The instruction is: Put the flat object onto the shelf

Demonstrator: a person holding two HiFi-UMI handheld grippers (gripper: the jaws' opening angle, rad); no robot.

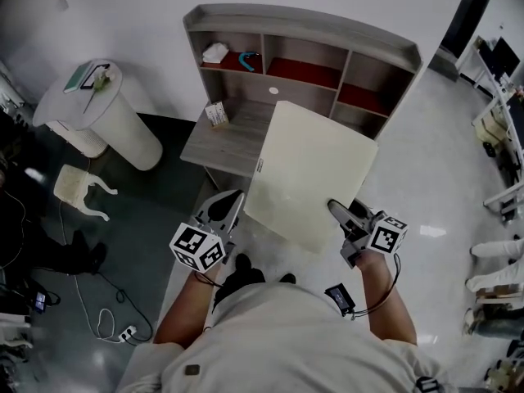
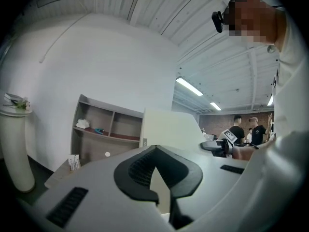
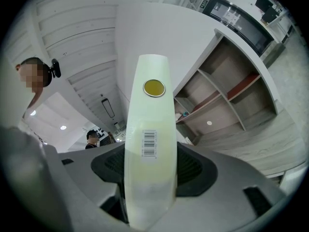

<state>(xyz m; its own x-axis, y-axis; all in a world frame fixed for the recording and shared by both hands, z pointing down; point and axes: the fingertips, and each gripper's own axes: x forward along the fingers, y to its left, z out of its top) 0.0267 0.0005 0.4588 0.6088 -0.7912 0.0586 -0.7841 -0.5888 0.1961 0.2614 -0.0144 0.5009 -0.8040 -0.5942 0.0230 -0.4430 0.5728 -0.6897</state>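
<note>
Shelf (image 1: 391, 52): grey unit against the wall, red-lined compartments.
Flat board (image 1: 315, 170): cream, held in the air over the shelf's desk front edge.
Right gripper (image 1: 339, 212): jaws wide, clamped on the board's near right edge.
Left gripper (image 1: 232, 202): jaws nearly together at the near left corner; grip unclear.

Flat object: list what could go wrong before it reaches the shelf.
1. The flat object is wide and gripped only along its near edge by the left gripper and right gripper; its far end could sag or twist loose.
2. The shelf compartments look narrower than it, so it may catch on a divider.
3. It could knock the small white item on the desktop.
</note>
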